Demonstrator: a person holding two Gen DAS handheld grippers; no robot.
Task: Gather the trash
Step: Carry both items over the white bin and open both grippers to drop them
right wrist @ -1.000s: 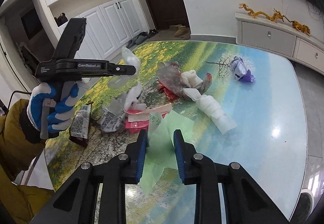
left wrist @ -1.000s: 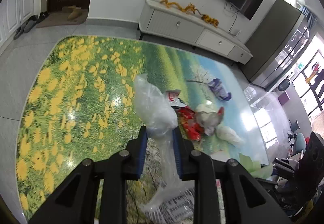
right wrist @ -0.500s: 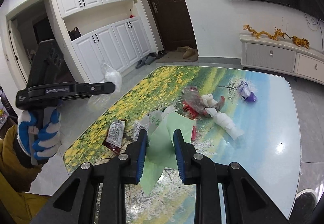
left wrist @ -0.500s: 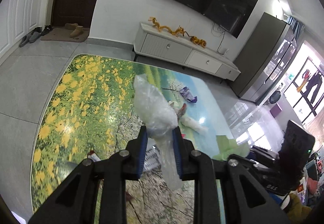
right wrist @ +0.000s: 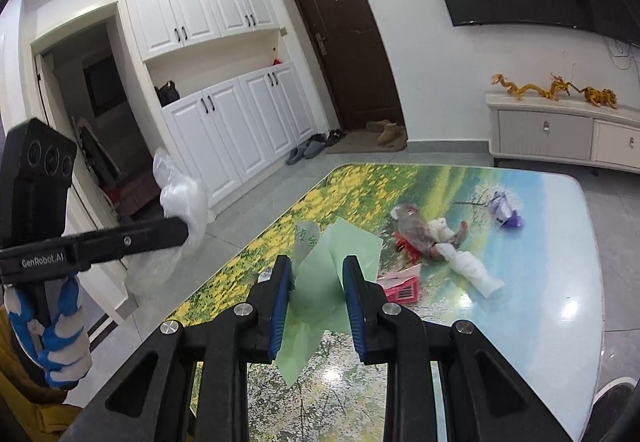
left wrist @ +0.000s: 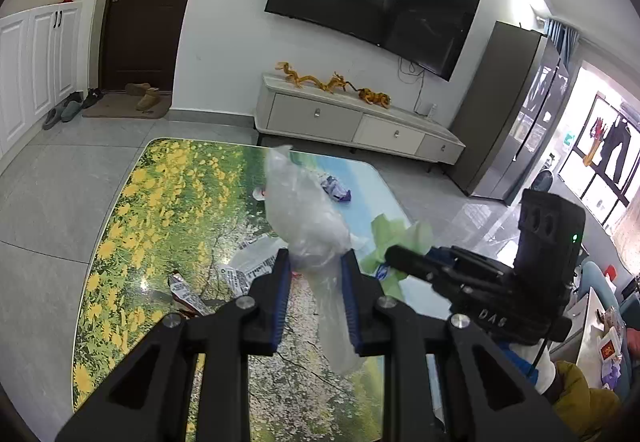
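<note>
Left gripper (left wrist: 315, 254) jaws clenched on clear plastic bag (left wrist: 300, 210), right gripper (right wrist: 316, 262) jaws on green paper (right wrist: 332, 266), both lifted above counter (right wrist: 552, 306); keep grips firm, carry level to bin, loose wrappers (right wrist: 432, 238) remain

Litter crowds the middle of the worktop (right wrist: 560, 322): a heap of red and white wrappers (right wrist: 424, 238), a white wad (right wrist: 476, 270), a pink packet (right wrist: 404, 286) and, well apart toward the far edge, a purple wrapper (right wrist: 506, 210). The glossy blue stretch beside them lies open, as does the yellow-flowered side (left wrist: 160, 202). Printed packets (left wrist: 248, 266) lie on the near part. Off the worktop, tiled floor (left wrist: 52, 178) runs clear to the cabinets.
</note>
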